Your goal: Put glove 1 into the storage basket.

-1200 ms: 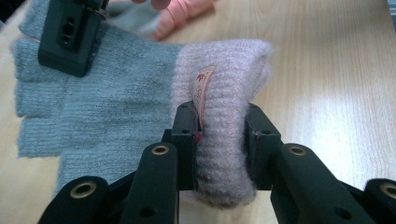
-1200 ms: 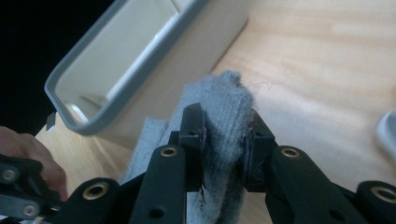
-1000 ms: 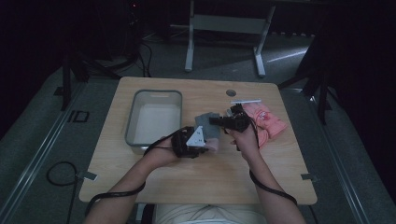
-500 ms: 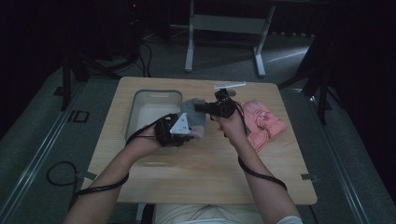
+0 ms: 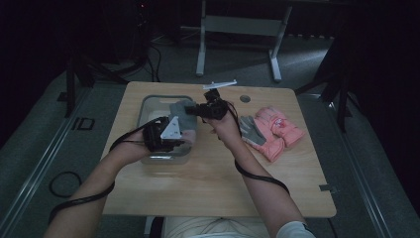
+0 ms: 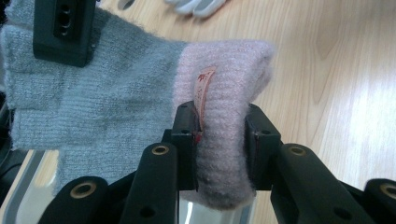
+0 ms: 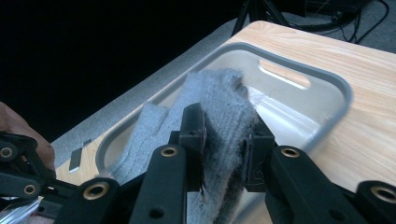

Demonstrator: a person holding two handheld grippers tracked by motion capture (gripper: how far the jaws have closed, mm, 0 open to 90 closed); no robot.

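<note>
**Knit glove held by both claws over the tray**

While the left claw [image 6: 219, 135] clamps its jaws on the pink cuff end, the right claw [image 7: 224, 140] is clamped on the grey finger end, so the knit glove [image 6: 116, 102] hangs stretched between the two. In the left gripper view the glove is fuzzy wool, pale pink at the cuff and grey across the palm and fingers, with a small reddish label [image 6: 203, 88] standing up at the cuff seam right beside one jaw. The knit is ribbed and bunched where the jaws squeeze it. In the high view the glove [image 5: 182, 110] sits above the clear plastic tray [image 5: 148, 106], which lies on the wooden counter [image 5: 208, 183] at about 10 o'clock from the counter's middle. The right gripper view shows the grey fingers [image 7: 219, 98] drooping over the tray's rim and open basin. At about 3 o'clock from the claws, more gloves [image 5: 272, 131], pink and grey, lie on the counter, well apart from the tray
</note>
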